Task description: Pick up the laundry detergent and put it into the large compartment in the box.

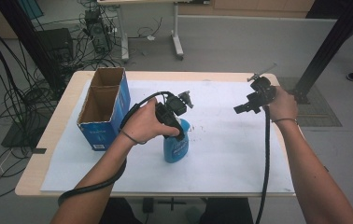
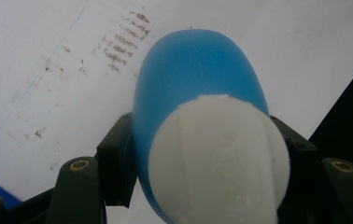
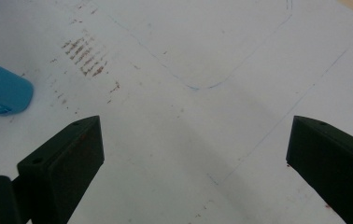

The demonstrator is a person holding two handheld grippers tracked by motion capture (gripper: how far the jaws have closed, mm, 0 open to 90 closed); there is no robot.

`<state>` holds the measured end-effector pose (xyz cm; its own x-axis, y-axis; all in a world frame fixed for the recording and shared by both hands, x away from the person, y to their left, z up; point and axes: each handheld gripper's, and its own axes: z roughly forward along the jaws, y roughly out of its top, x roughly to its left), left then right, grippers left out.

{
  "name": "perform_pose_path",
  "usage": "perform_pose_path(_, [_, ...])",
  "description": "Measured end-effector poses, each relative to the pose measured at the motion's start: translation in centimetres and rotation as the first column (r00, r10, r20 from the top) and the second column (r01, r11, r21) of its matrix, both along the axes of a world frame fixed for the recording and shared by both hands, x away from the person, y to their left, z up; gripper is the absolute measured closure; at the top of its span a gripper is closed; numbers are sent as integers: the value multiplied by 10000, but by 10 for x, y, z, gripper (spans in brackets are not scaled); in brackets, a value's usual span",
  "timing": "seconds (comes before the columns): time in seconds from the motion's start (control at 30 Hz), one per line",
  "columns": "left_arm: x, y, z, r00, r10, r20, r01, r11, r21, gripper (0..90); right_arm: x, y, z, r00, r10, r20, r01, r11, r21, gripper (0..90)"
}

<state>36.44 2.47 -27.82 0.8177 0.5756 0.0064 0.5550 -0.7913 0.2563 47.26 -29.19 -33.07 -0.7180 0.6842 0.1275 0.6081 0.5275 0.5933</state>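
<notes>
Left gripper (image 1: 177,122) clamped on blue bottle (image 1: 175,148) by its white cap end, frame centre, standing on white sheet (image 1: 221,154). Right gripper (image 1: 244,107) upper right, jaws wide open, nothing between them.

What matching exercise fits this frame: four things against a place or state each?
1 left tool
2 right tool
3 blue bottle
4 cardboard box

a open above the paper
b standing upright mid-table
c shut on the bottle's top
d at the table's left, top open

Pairs: 1-c, 2-a, 3-b, 4-d
</notes>
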Motion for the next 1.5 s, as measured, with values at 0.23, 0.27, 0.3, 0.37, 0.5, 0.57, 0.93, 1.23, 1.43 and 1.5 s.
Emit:
perform_pose_path(0.23, [0, -2, 1, 10000, -24, 57, 23, 9999, 102, 374, 0, -1, 0, 10000, -29, -1, 29, 10000, -40, 40])
perform_pose_path(0.27, [0, -3, 1, 10000, -18, 60, 18, 9999, 102, 375, 1, -1, 0, 10000, -18, 5, 18, 10000, -38, 40])
perform_pose_path(0.3, [0, -3, 2, 10000, -28, 74, 28, 10000, 88, 374, 0, -1, 0, 10000, -33, -17, 33, 10000, -35, 40])
perform_pose_path(0.37, [0, -4, 4, 9999, -27, 103, 26, 10000, 94, 374, 0, -2, 0, 10000, -47, -14, 47, 10000, -52, 40])
perform_pose_path(0.5, [0, -4, 12, 9999, -33, 133, 32, 10000, 82, 374, 0, -3, 0, 10000, -77, -16, 77, 10000, -51, 40])
perform_pose_path(0.57, [-1, -5, 19, 9997, -13, 233, 13, 10000, 1, 374, 0, -3, 0, 10000, -68, -5, 68, 10000, -44, 40])
perform_pose_path(0.93, [-5, -12, 58, 9982, -104, 592, 120, 9996, -266, 375, -1, -3, 3, 10000, -70, 49, 70, 9999, -118, 41])
perform_pose_path(1.23, [-10, -18, 98, 9952, -110, 973, 151, 9990, -415, 375, -2, 0, 4, 10000, 2, 56, -1, 9999, -137, 41])
perform_pose_path(1.43, [-12, -21, 125, 9943, -121, 1056, 196, 9974, -699, 375, -2, 1, 6, 10000, 38, 79, -37, 10000, -58, 42])
perform_pose_path(1.5, [-12, -22, 132, 9940, -142, 1088, 223, 9971, -734, 375, -2, 1, 9, 9998, 51, 173, -52, 10000, 44, 41])
